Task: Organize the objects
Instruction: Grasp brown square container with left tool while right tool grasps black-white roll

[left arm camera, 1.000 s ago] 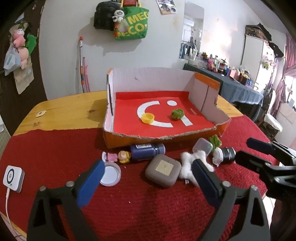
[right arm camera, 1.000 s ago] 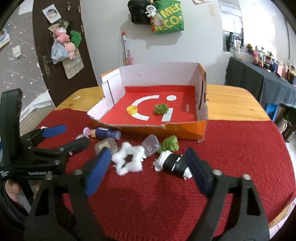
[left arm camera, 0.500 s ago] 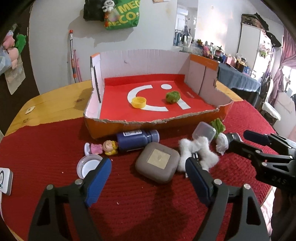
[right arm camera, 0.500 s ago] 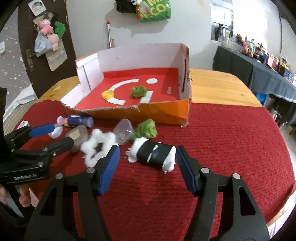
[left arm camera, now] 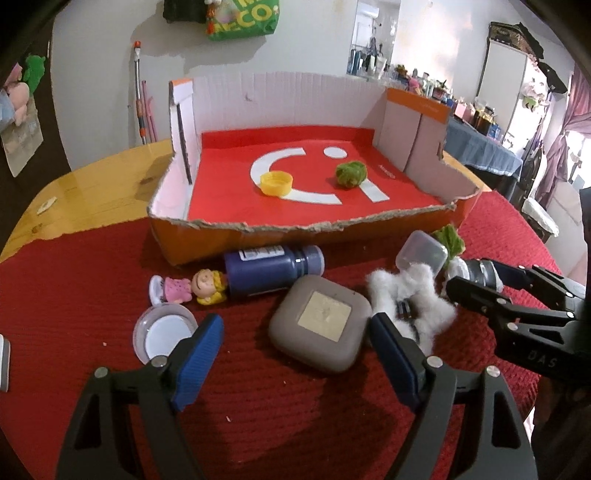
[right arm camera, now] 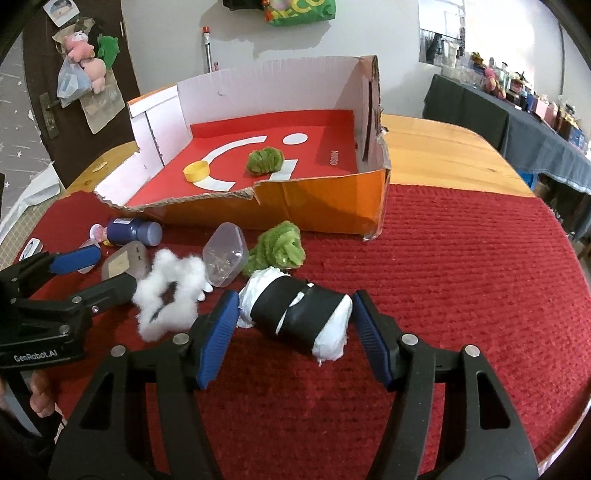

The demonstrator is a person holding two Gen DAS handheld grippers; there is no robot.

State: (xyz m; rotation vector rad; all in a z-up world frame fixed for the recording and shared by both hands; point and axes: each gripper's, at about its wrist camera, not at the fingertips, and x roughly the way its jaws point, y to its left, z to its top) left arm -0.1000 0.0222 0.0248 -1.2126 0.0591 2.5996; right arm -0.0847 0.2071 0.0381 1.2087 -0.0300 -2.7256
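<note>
Already low over the red woven mat (right arm camera: 461,266), we hold both tongs apart and empty: our right gripper (right arm camera: 293,325) straddles the black cylinder stuffed with white wadding (right arm camera: 295,314), pads just clear of its ends, while our left gripper (left arm camera: 293,354) brackets the grey rounded-square case with a pale label (left arm camera: 321,328).

The goal, as we judge it, is the torn orange cardboard tray with a red floor (left arm camera: 221,236), which holds a yellow bottle cap (left arm camera: 276,183) and a green fuzzy ball (left arm camera: 351,173).

Risks: the cylinder could roll or squeeze out endways as the pads close on soft wadding. The white cotton tuft (right arm camera: 170,291) lies just beside both grippers and could snag or be dragged along. A second green fuzzy ball (right arm camera: 279,249) and a clear plastic box (right arm camera: 225,254) crowd the cylinder's far side, so a wide sweep may scatter them.

Legible writing: "GenRobot.AI" on the left gripper's body, "ECO" on a green wall bag (left arm camera: 243,18). The dark blue bottle (left arm camera: 273,269) has an unreadable label.
</note>
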